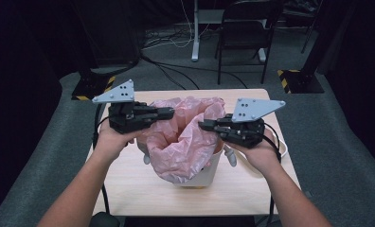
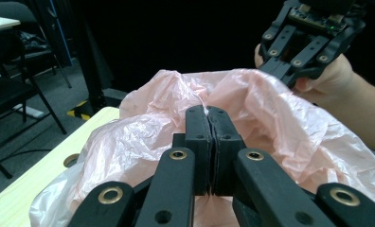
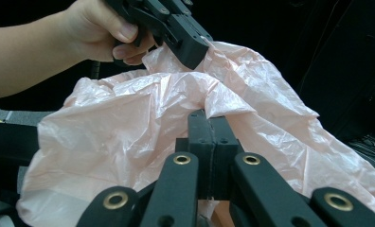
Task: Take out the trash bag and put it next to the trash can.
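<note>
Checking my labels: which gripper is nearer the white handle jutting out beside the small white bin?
Right. The right gripper grips the pink plastic bag just above the white handle; the left gripper holds the bag's opposite edge, across the small white bin.

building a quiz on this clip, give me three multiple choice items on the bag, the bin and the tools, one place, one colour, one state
1. Where does the bag sit?
A. in the small bin on the table
B. on the folding chair
C. on the floor

2. What colour is the bag?
A. blue
B. pink
C. black

3. How do both tools stand?
A. wide open
B. shut on the bag's rim
C. resting on the table

Key:
1 A, the plastic bag lines the white bin on the wooden table.
2 B, its film is pale pink in every view.
3 B, the left tool and the right tool each pinch film between closed jaws.
</note>
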Demonstrator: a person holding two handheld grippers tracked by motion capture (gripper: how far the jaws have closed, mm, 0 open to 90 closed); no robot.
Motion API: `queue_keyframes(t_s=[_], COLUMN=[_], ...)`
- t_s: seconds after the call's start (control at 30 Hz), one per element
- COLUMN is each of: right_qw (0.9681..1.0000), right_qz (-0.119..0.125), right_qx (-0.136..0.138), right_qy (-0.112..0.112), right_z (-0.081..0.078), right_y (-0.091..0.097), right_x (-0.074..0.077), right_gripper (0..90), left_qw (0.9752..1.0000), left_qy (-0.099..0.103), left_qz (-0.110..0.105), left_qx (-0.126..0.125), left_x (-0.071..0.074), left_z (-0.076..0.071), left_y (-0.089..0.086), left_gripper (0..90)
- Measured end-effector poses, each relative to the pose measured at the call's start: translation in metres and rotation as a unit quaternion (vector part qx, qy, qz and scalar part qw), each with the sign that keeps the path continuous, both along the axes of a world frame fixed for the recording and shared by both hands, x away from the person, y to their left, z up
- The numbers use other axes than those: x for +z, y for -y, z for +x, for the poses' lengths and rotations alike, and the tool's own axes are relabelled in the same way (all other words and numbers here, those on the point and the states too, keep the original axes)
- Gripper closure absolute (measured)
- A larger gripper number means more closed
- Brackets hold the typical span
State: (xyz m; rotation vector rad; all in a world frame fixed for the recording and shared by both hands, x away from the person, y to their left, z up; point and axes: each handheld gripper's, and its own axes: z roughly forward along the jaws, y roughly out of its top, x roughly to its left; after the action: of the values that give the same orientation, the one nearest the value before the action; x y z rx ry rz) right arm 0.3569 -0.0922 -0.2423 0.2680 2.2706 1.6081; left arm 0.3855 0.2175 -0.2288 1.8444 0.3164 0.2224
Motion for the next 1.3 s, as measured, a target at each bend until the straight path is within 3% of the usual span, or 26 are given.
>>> queue_keyframes(t_s=[0.47, 1.07, 1.23, 1.3], right_qw=[0.9998, 0.9993, 0.9993, 0.9993], right_qz=[-0.013, -0.032, -0.033, -0.033], right_qx=[0.011, 0.019, 0.02, 0.02], right_qy=[-0.005, -0.001, -0.002, -0.002], right_z=[0.015, 0.022, 0.024, 0.025], right_y=[-0.014, -0.029, -0.031, -0.032], right_x=[-0.003, -0.001, -0.002, -0.002], right_gripper=[90.0, 90.0, 90.0, 90.0], left_qw=[0.9997, 0.9973, 0.9962, 0.9943], left_qy=[-0.019, -0.051, -0.059, -0.07], left_qz=[-0.007, -0.03, -0.036, -0.042], left_qx=[-0.011, -0.043, -0.054, -0.069], left_x=[-0.004, -0.011, -0.014, -0.015], left_z=[-0.001, 0.002, 0.004, 0.006], left_y=[-0.003, 0.0, 0.001, 0.001], left_gripper=[87.8, 87.4, 81.7, 75.0])
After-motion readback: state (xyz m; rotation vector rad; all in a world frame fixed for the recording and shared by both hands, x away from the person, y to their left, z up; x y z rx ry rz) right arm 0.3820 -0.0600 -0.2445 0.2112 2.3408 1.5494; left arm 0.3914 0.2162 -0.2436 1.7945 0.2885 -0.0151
